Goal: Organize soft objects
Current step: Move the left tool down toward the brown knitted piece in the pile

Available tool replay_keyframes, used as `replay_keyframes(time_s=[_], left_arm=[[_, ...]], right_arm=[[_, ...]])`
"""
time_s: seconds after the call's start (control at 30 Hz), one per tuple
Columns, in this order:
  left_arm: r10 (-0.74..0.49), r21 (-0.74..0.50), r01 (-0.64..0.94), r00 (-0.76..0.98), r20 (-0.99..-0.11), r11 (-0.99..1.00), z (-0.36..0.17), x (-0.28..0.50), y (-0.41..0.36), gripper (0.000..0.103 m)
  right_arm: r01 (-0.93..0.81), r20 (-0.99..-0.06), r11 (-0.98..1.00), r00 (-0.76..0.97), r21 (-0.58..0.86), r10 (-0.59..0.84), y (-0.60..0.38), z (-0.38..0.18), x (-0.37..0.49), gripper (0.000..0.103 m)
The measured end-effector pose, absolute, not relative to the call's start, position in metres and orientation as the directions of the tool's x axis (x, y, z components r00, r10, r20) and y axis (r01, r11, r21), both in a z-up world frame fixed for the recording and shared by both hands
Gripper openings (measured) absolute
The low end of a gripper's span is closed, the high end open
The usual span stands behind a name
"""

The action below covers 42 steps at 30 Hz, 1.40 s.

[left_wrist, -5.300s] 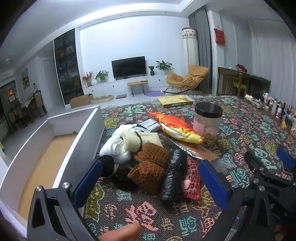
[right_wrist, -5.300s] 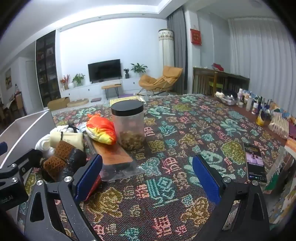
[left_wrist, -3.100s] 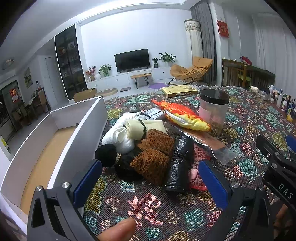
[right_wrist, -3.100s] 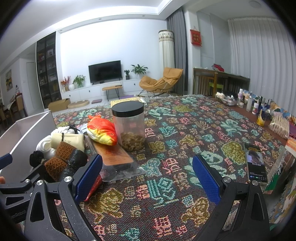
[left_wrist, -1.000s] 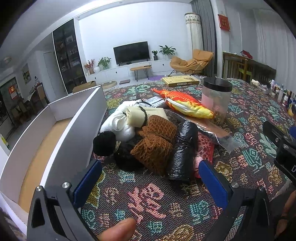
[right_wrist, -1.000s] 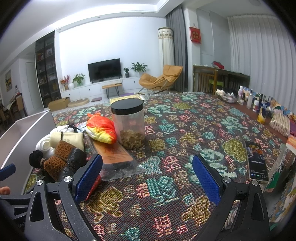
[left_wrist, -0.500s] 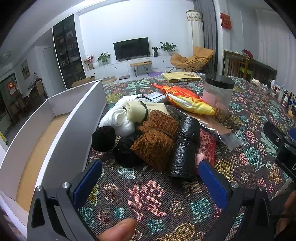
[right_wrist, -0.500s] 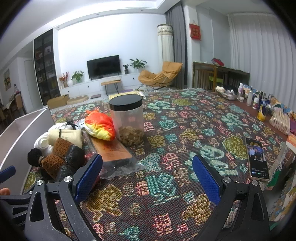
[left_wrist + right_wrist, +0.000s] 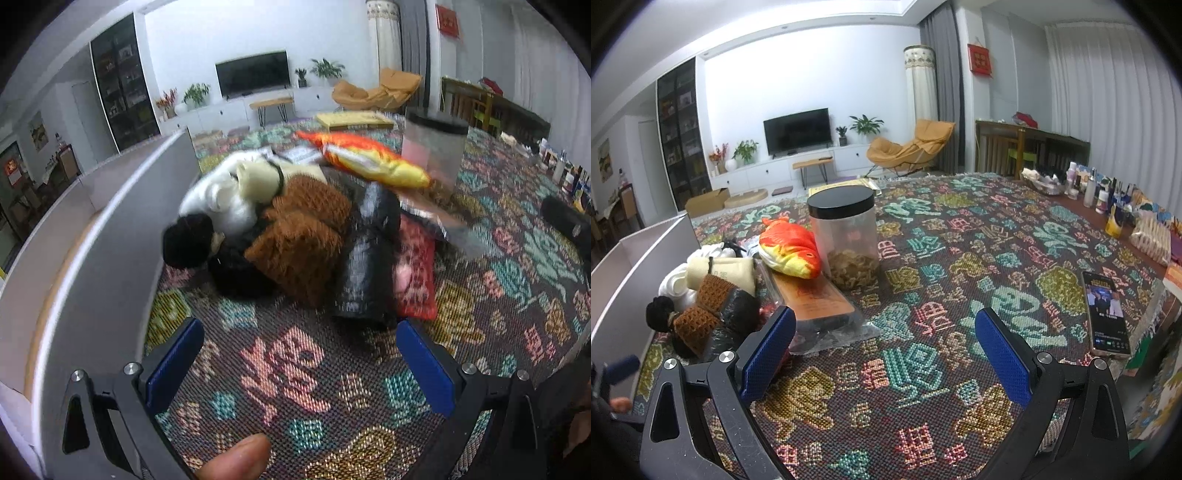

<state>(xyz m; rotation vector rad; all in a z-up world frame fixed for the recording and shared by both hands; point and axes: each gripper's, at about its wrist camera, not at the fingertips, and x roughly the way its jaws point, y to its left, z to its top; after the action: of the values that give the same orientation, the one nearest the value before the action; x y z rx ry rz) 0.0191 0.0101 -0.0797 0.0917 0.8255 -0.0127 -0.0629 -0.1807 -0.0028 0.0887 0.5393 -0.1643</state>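
Observation:
A pile of soft things lies on the patterned cloth: a brown knitted piece (image 9: 303,236), a black roll (image 9: 365,258), a red pouch (image 9: 415,273), a white bundle (image 9: 218,199), a cream roll (image 9: 256,179) and a black pompom (image 9: 186,240). An orange plush fish (image 9: 365,158) lies behind them; it also shows in the right wrist view (image 9: 790,251). My left gripper (image 9: 295,365) is open and empty, just in front of the pile. My right gripper (image 9: 882,350) is open and empty, over bare cloth right of the pile (image 9: 709,306).
A white open box (image 9: 96,236) stands left of the pile. A clear jar with a black lid (image 9: 846,236) stands beside the fish, with a wrapped flat pack (image 9: 816,306) in front. A phone (image 9: 1106,314) lies at the right; bottles (image 9: 1104,192) line the far right edge.
My left gripper has moved forward and down towards the pile, which now looms larger and blurred. My right gripper has barely moved.

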Motion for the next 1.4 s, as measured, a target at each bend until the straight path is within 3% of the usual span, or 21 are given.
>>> replay_keyframes(time_s=[0.43, 1.4], left_arm=[[-0.001, 0.011, 0.018, 0.545, -0.839, 1.000, -0.126, 0.034, 0.025, 0.103], [-0.029, -0.025, 0.015, 0.535, -0.844, 1.000, -0.127, 0.038, 0.035, 0.103]], right_arm=[[0.179, -0.523, 0.983, 0.842, 0.049, -0.127, -0.183, -0.002, -0.061, 0.099], [0.183, -0.546, 0.981, 0.829, 0.061, -0.121, -0.186, -0.004, -0.058, 0.099]])
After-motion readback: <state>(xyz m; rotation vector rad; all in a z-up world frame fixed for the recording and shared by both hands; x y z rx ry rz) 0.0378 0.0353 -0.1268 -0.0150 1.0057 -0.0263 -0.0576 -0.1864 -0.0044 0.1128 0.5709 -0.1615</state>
